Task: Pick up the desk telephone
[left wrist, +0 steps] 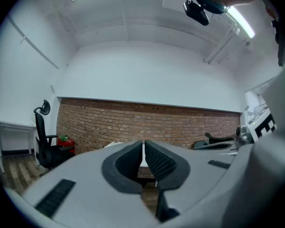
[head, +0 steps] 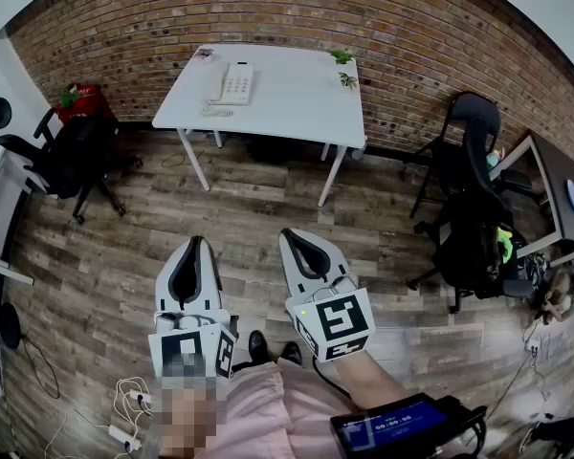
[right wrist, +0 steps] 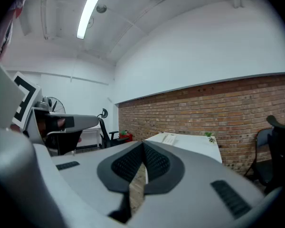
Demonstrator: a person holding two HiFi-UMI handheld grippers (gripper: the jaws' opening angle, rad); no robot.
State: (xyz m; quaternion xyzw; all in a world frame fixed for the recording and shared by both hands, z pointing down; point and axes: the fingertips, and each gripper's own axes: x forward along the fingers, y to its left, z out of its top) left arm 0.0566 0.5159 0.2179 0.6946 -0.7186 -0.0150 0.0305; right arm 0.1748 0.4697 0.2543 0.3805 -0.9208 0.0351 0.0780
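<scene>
Telephone (head: 235,82) on white table (head: 297,98), sharpest in head view

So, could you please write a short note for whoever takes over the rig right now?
Left gripper: shut, empty, held out over the wooden floor.
Right gripper: shut, empty, beside it.
Telephone: on the white table by the brick wall, towards its left end, untouched.
Done: nothing yet; both grippers are well short of the table.
Left: walk up, open the jaws, grasp and lift the telephone.
</scene>
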